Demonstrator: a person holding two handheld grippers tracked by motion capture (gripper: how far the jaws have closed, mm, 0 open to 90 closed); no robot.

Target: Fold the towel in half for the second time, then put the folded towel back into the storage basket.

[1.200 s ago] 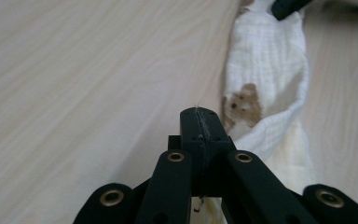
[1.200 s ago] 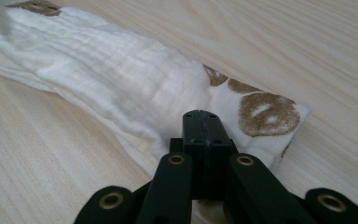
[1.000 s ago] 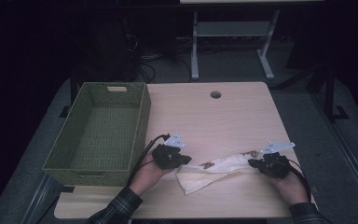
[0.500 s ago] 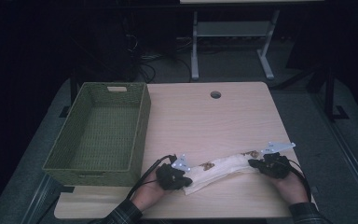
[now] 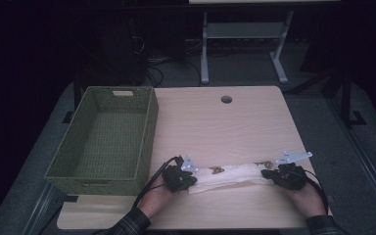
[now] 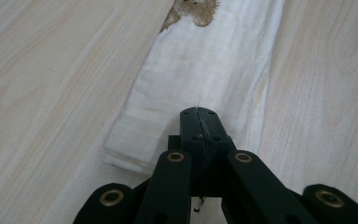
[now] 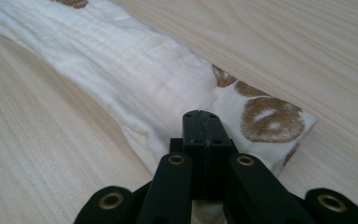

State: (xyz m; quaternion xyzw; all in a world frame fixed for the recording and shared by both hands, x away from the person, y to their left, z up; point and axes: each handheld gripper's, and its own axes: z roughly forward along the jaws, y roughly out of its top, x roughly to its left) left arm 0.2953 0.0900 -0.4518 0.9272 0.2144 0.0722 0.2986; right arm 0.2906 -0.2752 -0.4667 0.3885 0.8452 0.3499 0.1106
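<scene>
Both tongs are clenched on the cloth (image 5: 230, 175): the left tongs (image 5: 188, 180) pinch its left end, the right tongs (image 5: 269, 175) its right end, jaws pressed flat together with fabric between them. The white cloth, folded into a long band with brown print, lies stretched along the near part of the table (image 5: 215, 127). Judging by this, a fold is in hand; next, 1 end likely needs carrying over the other. The near table edge is close, the green basket (image 5: 103, 137) stands left, and open room lies far.
</scene>
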